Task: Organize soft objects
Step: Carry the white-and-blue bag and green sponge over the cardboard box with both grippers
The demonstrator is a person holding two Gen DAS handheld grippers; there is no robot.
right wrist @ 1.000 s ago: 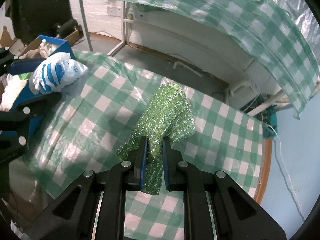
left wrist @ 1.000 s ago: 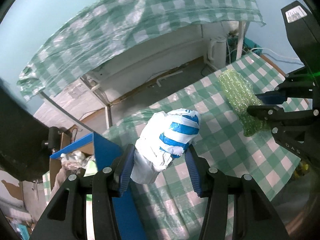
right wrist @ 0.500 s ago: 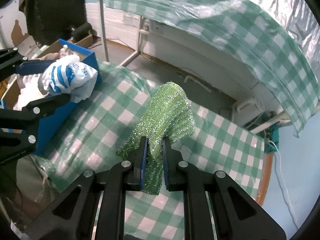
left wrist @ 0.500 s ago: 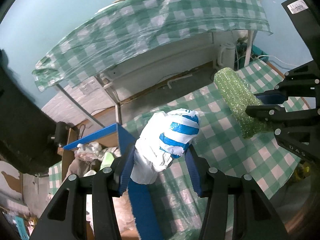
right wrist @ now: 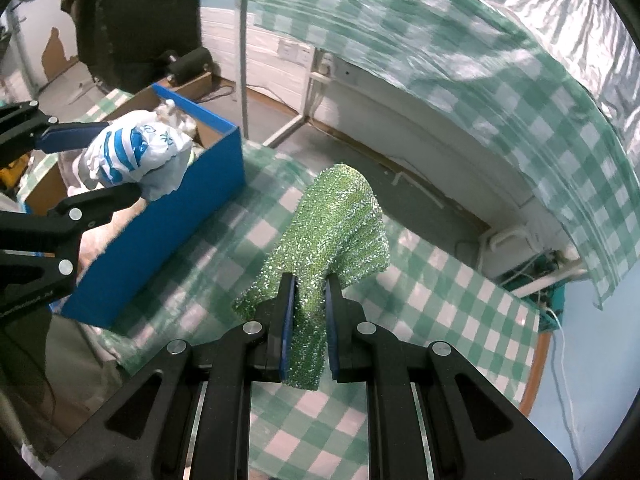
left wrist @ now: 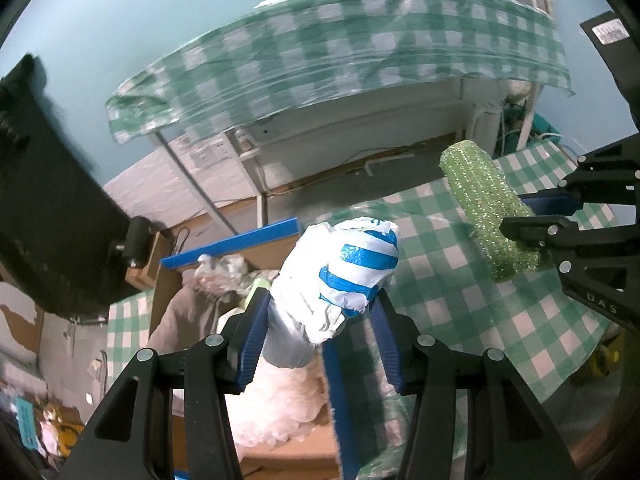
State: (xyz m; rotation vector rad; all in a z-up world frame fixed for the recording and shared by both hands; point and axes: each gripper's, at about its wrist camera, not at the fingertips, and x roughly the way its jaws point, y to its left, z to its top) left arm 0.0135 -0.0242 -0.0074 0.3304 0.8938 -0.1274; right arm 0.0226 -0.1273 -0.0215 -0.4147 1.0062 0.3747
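Note:
My left gripper [left wrist: 318, 312] is shut on a crumpled white plastic bag with blue stripes [left wrist: 344, 276] and holds it above the open blue box [left wrist: 232, 242]; the bag also shows in the right wrist view [right wrist: 136, 158]. My right gripper [right wrist: 308, 292] is shut on a sparkly green cloth [right wrist: 332, 224] and holds it above the green checked tablecloth [right wrist: 440, 312], to the right of the blue box [right wrist: 172, 224]. The green cloth also shows in the left wrist view [left wrist: 484, 204].
The blue box holds several soft items: white bubble wrap [left wrist: 280, 404], a grey-brown cloth [left wrist: 188, 316] and crumpled plastic [left wrist: 224, 270]. A second table draped in green checked cloth [left wrist: 360, 52] stands behind. A black object [left wrist: 48, 216] stands at the left.
Both grippers have moved left towards the blue box with their loads. The striped bag now hangs over the box's inside instead of over the tablecloth. The grips are unchanged.

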